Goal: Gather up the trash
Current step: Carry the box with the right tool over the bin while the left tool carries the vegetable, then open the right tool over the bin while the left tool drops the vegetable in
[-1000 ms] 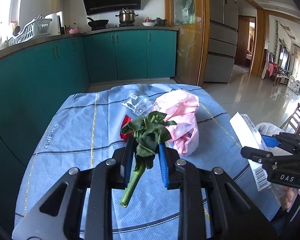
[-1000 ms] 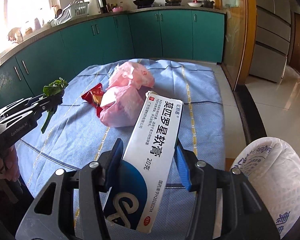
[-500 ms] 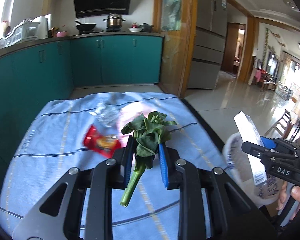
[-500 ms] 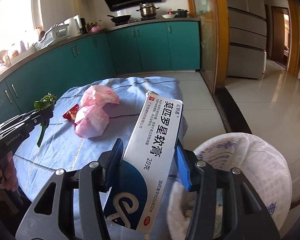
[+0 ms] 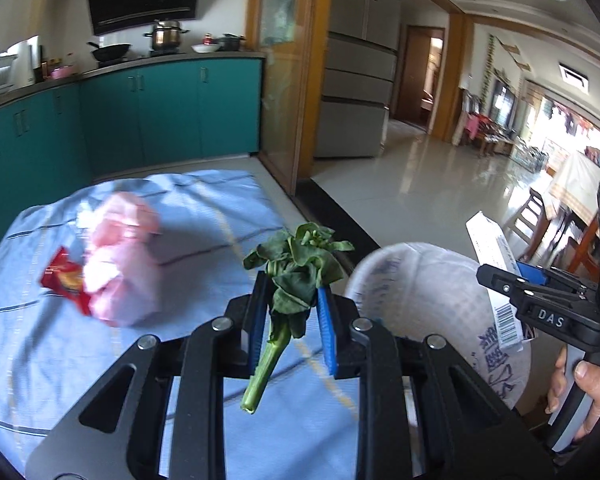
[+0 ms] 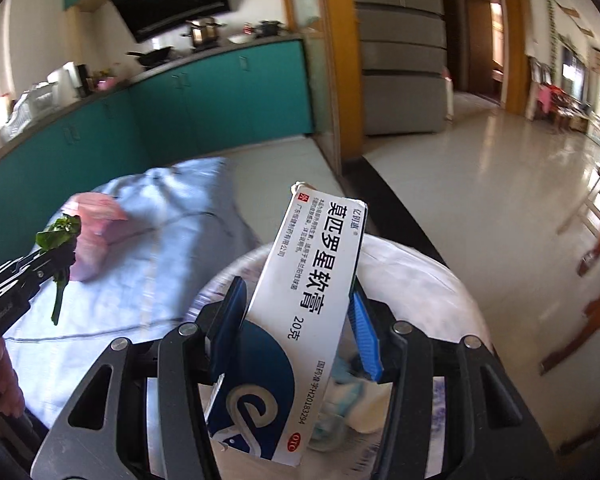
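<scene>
My left gripper [image 5: 291, 312] is shut on a wilted green vegetable stalk [image 5: 290, 284], its stem hanging down over the blue tablecloth [image 5: 204, 216]. It also shows at the left of the right wrist view, the stalk [image 6: 60, 240] pinched in the left gripper [image 6: 58, 258]. My right gripper [image 6: 298, 312] is shut on a white and blue medicine box [image 6: 300, 320], held above the open mouth of a white woven trash bag [image 6: 432, 280]. From the left wrist view the trash bag [image 5: 420, 284] stands just right of the stalk, with the box [image 5: 496, 276] over its far rim.
A pink plastic bag [image 5: 120, 264] and a red snack wrapper [image 5: 66, 280] lie on the tablecloth to the left. Teal cabinets [image 5: 160, 116] line the back; a fridge [image 5: 356, 92] stands beyond. Wooden chairs [image 5: 548, 224] stand at the right. A hand [image 5: 588, 384] grips the right handle.
Both grippers swung rightward off the table centre toward the trash bag. The box now hangs over the bag's mouth and the stalk is beside its rim. Both grips are unchanged.
</scene>
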Tool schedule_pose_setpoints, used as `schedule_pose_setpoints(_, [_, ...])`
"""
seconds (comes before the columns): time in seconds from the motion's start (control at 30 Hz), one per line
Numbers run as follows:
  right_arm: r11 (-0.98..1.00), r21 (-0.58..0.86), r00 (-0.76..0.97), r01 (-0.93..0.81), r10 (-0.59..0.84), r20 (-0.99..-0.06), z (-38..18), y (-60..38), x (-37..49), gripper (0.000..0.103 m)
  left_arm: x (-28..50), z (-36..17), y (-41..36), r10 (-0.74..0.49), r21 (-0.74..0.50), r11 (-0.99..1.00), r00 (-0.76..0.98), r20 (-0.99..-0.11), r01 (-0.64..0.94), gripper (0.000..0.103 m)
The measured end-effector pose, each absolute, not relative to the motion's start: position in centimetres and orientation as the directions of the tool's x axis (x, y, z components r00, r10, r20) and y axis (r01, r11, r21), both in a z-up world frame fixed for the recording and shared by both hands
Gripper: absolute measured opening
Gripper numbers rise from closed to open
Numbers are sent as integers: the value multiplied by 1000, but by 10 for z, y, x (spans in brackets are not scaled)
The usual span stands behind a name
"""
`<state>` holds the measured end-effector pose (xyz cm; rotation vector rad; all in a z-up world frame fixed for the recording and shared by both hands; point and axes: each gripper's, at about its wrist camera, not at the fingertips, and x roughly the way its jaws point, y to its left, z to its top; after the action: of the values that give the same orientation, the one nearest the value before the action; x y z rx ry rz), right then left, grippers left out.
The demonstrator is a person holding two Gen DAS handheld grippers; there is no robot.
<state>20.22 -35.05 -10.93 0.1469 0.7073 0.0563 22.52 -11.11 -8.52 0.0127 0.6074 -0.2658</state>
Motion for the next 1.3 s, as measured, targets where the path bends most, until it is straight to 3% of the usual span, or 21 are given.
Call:
schedule_pose_setpoints(0.53, [977,196,758,85,65,-649,-120,-397,190,51,227,-138,-230,-355,-46,901,672,-650,431,26])
schedule_pose_setpoints(0.6, [976,199,756,92,61,-652,-121,-399,190,51,226,-141,-235,-350,-31,898,670,-655,439,36])
schedule_pose_setpoints(0.67, [975,201,754,95,61,-655,-122,-399,190,51,225,-141,-236,-348,-30,900,675,-650,435,58])
schedule_pose_setpoints(0.93, [981,177,738,74,66,-672,-125,-384,199,52,222,-130,-218,-346,-47,910,694,-631,411,72])
schedule_pose_setpoints(0.97, [983,171,736,73,63,-674,-126,-382,200,54,222,-129,-216,-343,-48,913,698,-629,405,73])
schedule_pose_setpoints(1.03, [984,157,736,79,48,-676,-126,-379,202,69,224,-125,-208,-337,-53,918,704,-625,392,74])
schedule_pose_setpoints(1.1, [986,142,736,83,35,-676,-126,-376,203,75,224,-123,-202,-329,-51,922,711,-622,383,75])
schedule_pose_setpoints(1.3, [984,159,738,76,51,-672,-122,-364,213,80,224,-115,-177,-255,10,945,757,-601,326,77])
